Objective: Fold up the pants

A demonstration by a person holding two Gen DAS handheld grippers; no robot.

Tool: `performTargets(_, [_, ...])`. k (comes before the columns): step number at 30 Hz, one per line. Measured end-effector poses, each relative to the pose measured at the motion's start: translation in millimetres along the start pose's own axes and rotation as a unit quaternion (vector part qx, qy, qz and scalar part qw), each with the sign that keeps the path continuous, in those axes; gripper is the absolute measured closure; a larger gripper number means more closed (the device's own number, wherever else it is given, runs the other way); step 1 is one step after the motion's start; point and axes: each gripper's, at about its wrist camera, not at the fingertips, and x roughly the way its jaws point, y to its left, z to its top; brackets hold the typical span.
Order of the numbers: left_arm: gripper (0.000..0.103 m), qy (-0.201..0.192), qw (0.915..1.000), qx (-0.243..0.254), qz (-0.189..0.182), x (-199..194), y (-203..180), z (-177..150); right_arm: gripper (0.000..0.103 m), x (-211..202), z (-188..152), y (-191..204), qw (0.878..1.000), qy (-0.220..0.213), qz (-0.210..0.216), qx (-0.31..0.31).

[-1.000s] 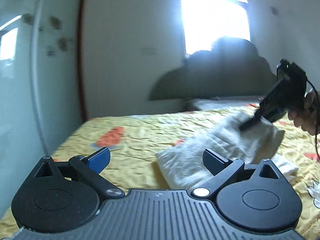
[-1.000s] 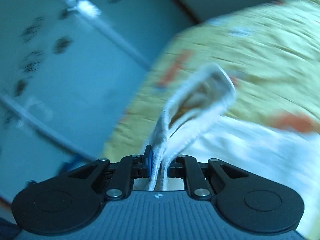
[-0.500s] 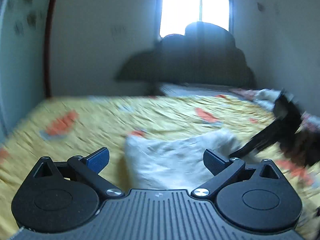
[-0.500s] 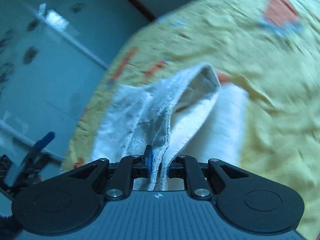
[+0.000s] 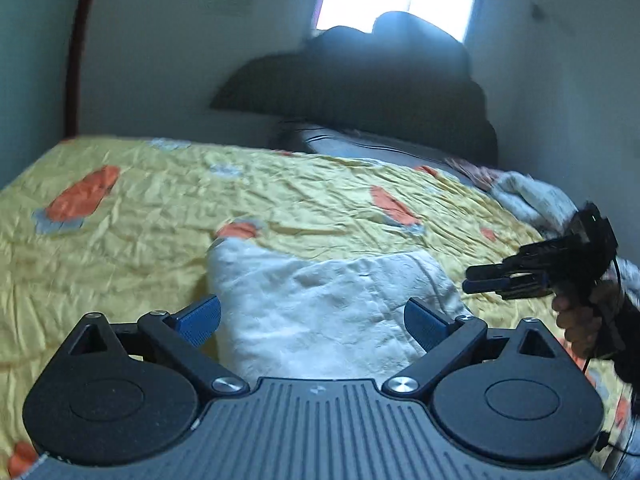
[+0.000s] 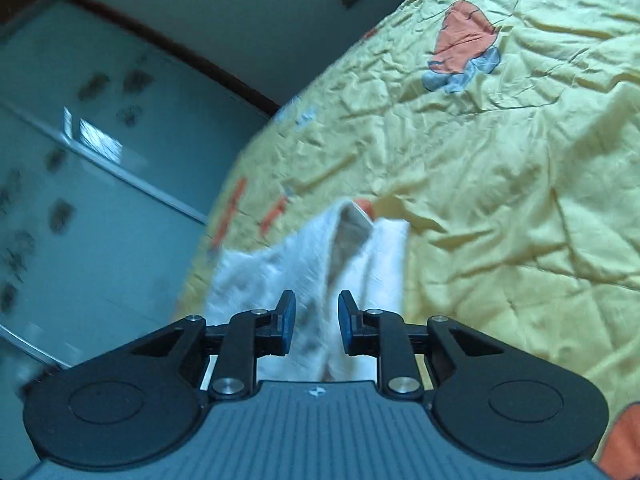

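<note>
Both grippers hang above the bed [image 5: 120, 248] with their fingers apart and nothing clamped. The left gripper [image 5: 312, 316] is spread wide, and the white pants [image 5: 320, 300] lie directly ahead of it and just below, folded into a thick bundle on the yellow sheet. The right gripper [image 6: 312, 322], seen off to the left gripper's right in a hand [image 5: 580, 320], has a narrower gap, and a raised fold of the pants sits just beyond its fingertips without touching them. The fold looks nearly finished, though one layer stands puffed up. To finish well, I would bring either gripper down flat on that raised layer, press it level, and square the bundle's edges before backing away slowly, so the cloth does not drag.
</note>
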Motion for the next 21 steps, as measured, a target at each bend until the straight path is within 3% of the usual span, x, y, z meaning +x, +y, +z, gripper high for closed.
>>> performTargets(5, [0.004, 0.023, 0.9986, -0.045, 0.016, -3, 9, -13, 0.081, 22, 2, -5, 0.999, 0.041, -0.020, -0.006])
performTargets(8, [0.004, 0.034, 0.9976, -0.054, 0.027, -3, 12, -18, 0.080, 31, 0, -6, 0.998, 0.056, 0.012, 0.004])
performTargets(10, [0.004, 0.036, 0.9972, -0.055, 0.034, -3, 13, -18, 0.098, 30, -1, 4, 0.998, 0.049, 0.013, -0.025])
performTargets(13, [0.004, 0.031, 0.9972, -0.056, 0.039, -3, 15, -16, 0.099, 18, 4, 8, 0.999, 0.025, -0.002, -0.040])
performTargets(16, [0.004, 0.034, 0.9970, -0.061, 0.035, 1, 16, -18, 0.099, 31, -1, -18, 0.997, 0.060, -0.040, -0.011])
performTargets(21, [0.004, 0.045, 0.9970, -0.055, 0.030, 6, 13, -21, 0.098, 14, -8, -19, 0.999, 0.014, -0.005, 0.033])
